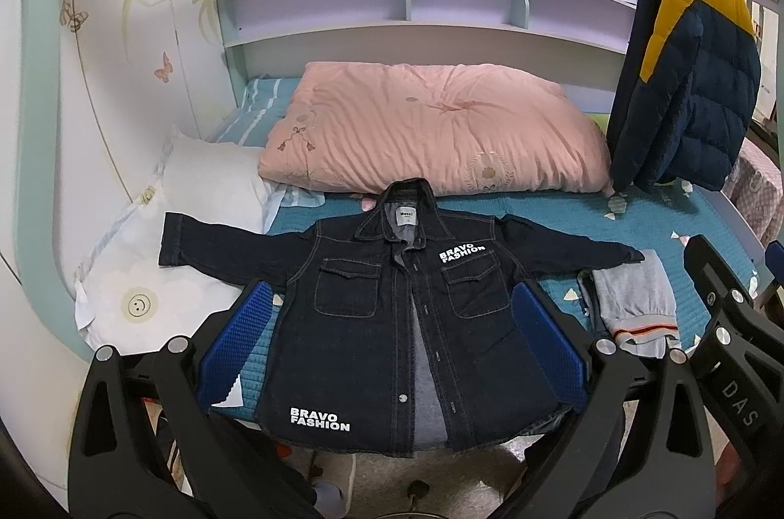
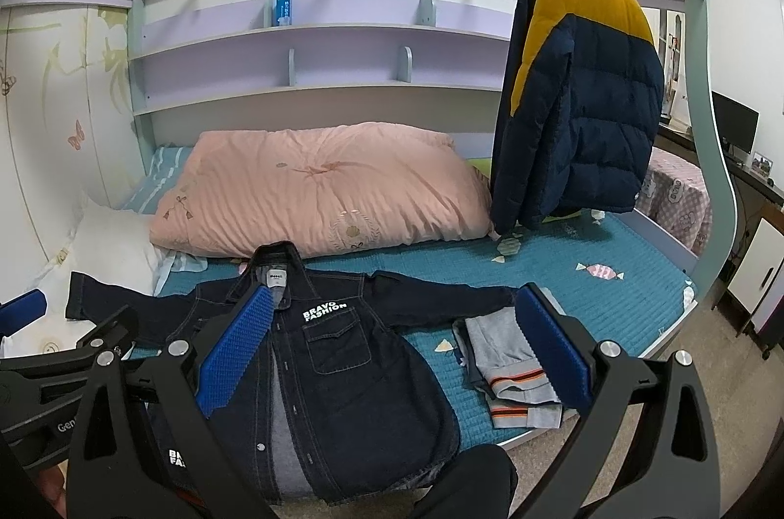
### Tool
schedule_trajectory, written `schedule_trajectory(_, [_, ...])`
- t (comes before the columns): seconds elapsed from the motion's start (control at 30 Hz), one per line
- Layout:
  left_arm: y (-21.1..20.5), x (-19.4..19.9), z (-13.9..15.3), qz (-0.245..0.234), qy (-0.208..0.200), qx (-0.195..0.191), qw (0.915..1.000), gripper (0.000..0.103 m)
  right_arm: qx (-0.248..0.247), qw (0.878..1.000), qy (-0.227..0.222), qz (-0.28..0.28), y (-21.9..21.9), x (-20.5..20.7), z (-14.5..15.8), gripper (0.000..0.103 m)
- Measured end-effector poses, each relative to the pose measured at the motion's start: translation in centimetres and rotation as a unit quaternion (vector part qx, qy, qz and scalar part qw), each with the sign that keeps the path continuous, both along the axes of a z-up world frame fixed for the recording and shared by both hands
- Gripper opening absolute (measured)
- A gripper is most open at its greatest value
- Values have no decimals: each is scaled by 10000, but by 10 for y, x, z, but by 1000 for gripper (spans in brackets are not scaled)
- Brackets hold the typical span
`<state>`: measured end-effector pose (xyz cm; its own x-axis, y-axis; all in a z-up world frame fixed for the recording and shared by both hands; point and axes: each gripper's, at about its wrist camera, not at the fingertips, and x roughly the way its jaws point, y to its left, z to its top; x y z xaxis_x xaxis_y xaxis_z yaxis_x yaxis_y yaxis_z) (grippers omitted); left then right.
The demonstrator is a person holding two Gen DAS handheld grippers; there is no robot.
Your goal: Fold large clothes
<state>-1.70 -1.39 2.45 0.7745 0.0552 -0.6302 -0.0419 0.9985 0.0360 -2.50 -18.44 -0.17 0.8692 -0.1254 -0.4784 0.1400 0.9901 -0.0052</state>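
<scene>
Both grippers, left gripper (image 1: 392,352) and right gripper (image 2: 392,352), spread wide, empty.
We judge denim jacket (image 1: 387,323) stiffish, heavy; we'd pinch sleeve cuffs.

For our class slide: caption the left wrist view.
Open left gripper hovers over a denim jacket spread flat on the bed.

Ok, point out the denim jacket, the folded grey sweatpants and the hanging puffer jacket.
denim jacket (image 1: 343,337): left wrist view, front panel below the chest pocket.
folded grey sweatpants (image 2: 504,347): right wrist view, grey fabric above the striped cuff.
puffer jacket (image 2: 602,112): right wrist view, navy quilted body.
</scene>
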Motion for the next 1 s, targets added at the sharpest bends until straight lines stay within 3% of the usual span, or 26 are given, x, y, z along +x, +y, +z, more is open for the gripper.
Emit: schedule_trajectory(1.0, [-4, -11, -1, -68, -126, 32, 9999, 98, -65, 10000, 34, -44, 1, -5, 7, 96])
